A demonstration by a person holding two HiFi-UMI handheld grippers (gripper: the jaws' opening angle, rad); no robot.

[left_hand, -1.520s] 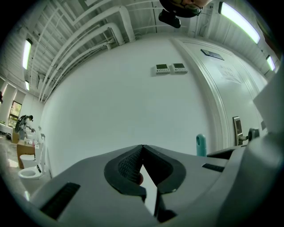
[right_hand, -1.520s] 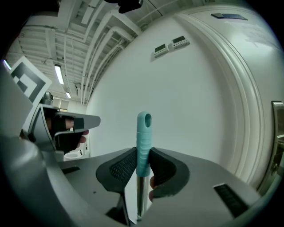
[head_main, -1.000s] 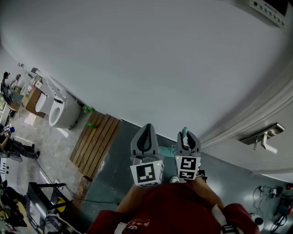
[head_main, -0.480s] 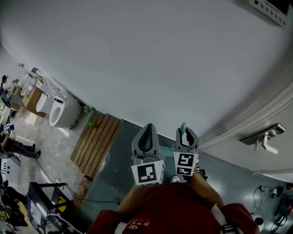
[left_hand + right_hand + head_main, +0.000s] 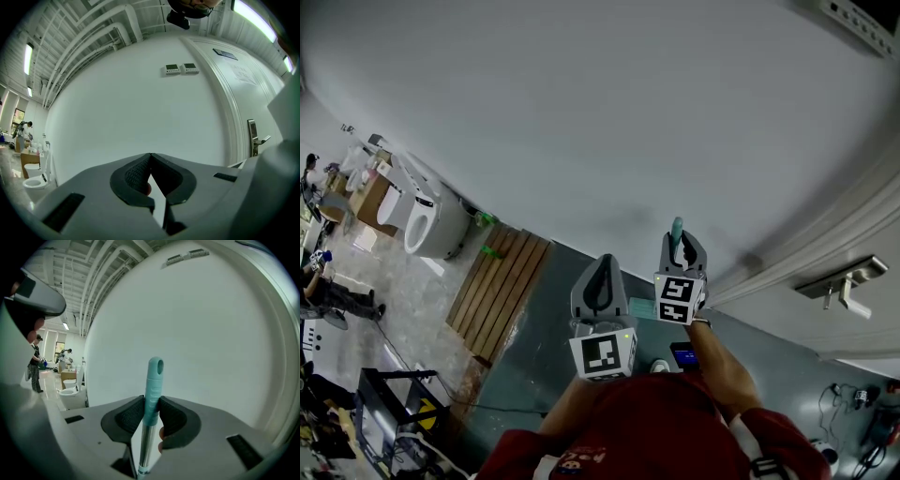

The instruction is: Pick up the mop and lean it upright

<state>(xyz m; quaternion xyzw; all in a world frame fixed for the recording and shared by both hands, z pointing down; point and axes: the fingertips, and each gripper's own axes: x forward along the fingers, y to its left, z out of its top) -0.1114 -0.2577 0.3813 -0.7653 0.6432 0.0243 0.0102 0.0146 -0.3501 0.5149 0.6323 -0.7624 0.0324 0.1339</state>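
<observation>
Two grippers face the white wall (image 5: 581, 112): your right gripper (image 5: 679, 249) clenches the upright teal mop handle (image 5: 152, 385), your left gripper (image 5: 603, 266) is closed and holds nothing

The white wall (image 5: 581, 112) blocks everything ahead of my right hand-held gripper (image 5: 679, 244). At the wall's foot a wooden pallet (image 5: 497, 295) lies to the left, toilets (image 5: 427, 225) beyond it. Right of the wall a door handle (image 5: 842, 281) juts out. Between them the wall is bare.

Wooden slat board (image 5: 499, 295) on floor (image 5: 539, 349)
</observation>
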